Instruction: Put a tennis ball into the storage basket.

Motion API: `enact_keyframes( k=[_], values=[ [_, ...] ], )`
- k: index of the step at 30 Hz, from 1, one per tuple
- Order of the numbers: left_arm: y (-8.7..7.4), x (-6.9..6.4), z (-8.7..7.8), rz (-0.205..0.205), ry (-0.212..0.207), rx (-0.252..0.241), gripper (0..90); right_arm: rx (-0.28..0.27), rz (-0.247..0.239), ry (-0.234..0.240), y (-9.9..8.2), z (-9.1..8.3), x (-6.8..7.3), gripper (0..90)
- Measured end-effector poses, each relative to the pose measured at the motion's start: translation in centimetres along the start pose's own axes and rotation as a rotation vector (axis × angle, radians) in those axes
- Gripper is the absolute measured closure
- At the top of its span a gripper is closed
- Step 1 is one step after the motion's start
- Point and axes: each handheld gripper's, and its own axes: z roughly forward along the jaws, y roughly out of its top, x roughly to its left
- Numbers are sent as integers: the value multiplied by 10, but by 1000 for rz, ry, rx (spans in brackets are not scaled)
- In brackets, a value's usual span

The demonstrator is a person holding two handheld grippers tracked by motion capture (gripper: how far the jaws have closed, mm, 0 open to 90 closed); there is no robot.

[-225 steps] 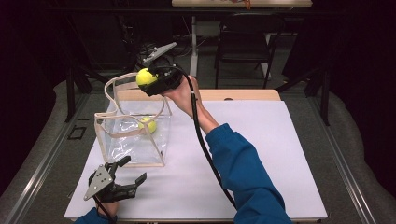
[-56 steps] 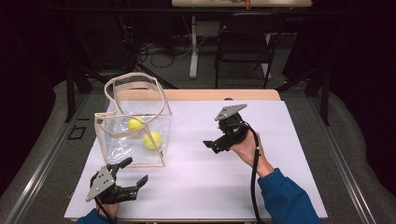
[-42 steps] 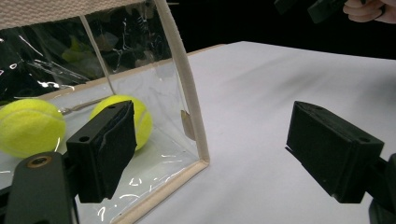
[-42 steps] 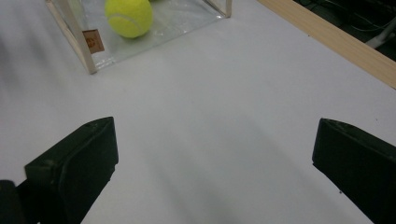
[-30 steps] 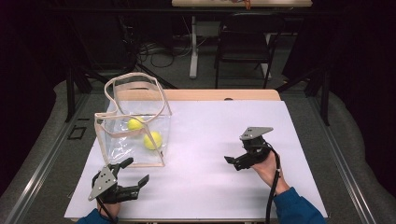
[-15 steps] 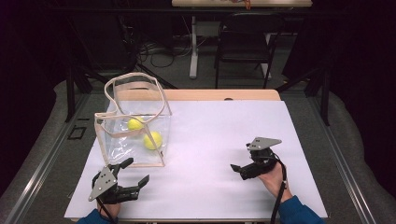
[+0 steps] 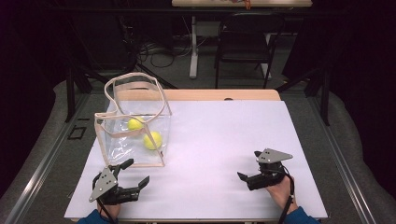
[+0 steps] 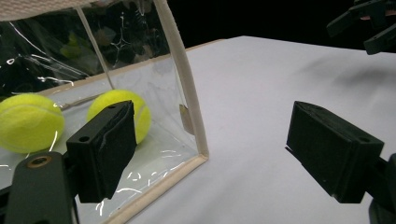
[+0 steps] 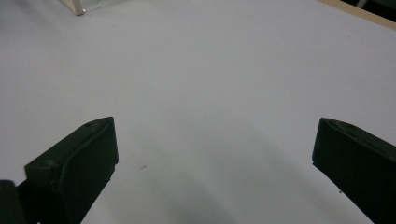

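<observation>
A clear plastic bag (image 7: 116,140) with beige trim and looped handles stands open on the left of the white table (image 7: 224,135). Two yellow tennis balls (image 7: 135,123) (image 7: 152,140) lie inside it. My left gripper (image 7: 137,171) rests open just in front of the bag's near right corner, with nothing between its fingers. In the left gripper view that gripper (image 8: 210,149) faces the bag's corner trim (image 8: 184,79), with both balls (image 8: 28,122) (image 8: 142,112) behind the plastic. My right gripper (image 7: 248,164) sits open and unladen at the near right. The right gripper view has my right gripper (image 9: 215,163) over bare white table.
A strip of wooden table edge (image 7: 219,94) runs behind the white surface. Beyond it stand a dark chair (image 7: 245,37) and a desk leg with cables on the floor. The bag's corner (image 9: 77,5) peeks in at the top left of the right gripper view.
My right gripper held a tennis ball over the bag, let it go inside, then drew back to the near right of the table. The bag now holds two balls. The left gripper barely moved.
</observation>
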Motion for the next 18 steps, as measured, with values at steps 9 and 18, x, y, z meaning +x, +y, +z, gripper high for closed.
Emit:
enact_keyframes(
  k=[9, 18],
  values=[
    [0, -1, -1, 5, 8, 6, 159, -19, 35, -38, -25, -13, 0, 0],
    [-1, -1, -3, 4, 14, 10, 159, -11, 42, -41, -32, -16, 2, 0]
  ],
)
